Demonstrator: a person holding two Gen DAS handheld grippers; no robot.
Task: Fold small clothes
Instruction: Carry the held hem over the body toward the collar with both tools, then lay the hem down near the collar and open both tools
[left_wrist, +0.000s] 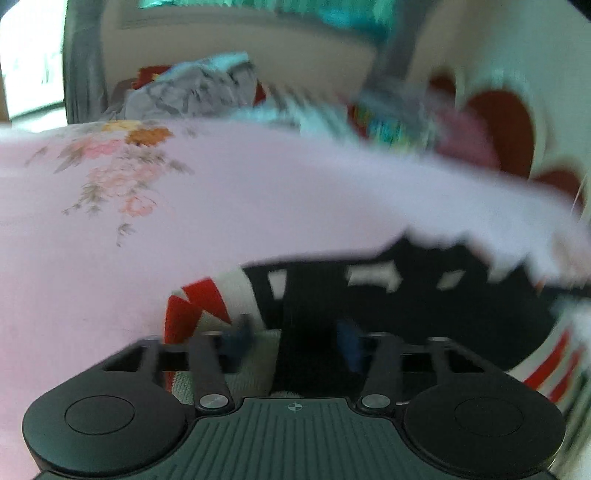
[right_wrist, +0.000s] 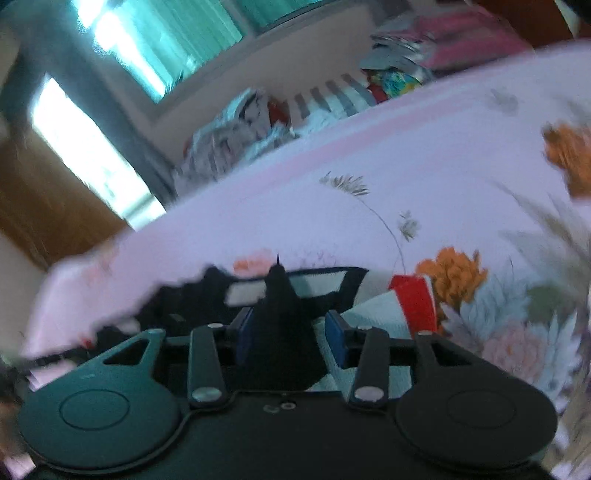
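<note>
A small garment (left_wrist: 406, 302), black with white patches and red-and-white striped edges, lies on the pink floral bedsheet (left_wrist: 258, 192). My left gripper (left_wrist: 293, 341) hovers just over it, and its blue pads (left_wrist: 349, 343) stand apart with black cloth lying loose between them. In the right wrist view the same garment (right_wrist: 173, 314) rises in a black peak between the pads (right_wrist: 336, 336) of my right gripper (right_wrist: 291, 334). These jaws are open too, with a gap showing beside the right pad. A red strip (right_wrist: 413, 299) of the garment lies to the right.
A heap of crumpled clothes (left_wrist: 207, 88) (right_wrist: 236, 129) sits at the far edge of the bed. A cream headboard with red heart shapes (left_wrist: 498, 122) stands at the right. A window with teal curtains (right_wrist: 166, 37) and wooden furniture (right_wrist: 37, 203) lie beyond. Both views are blurred.
</note>
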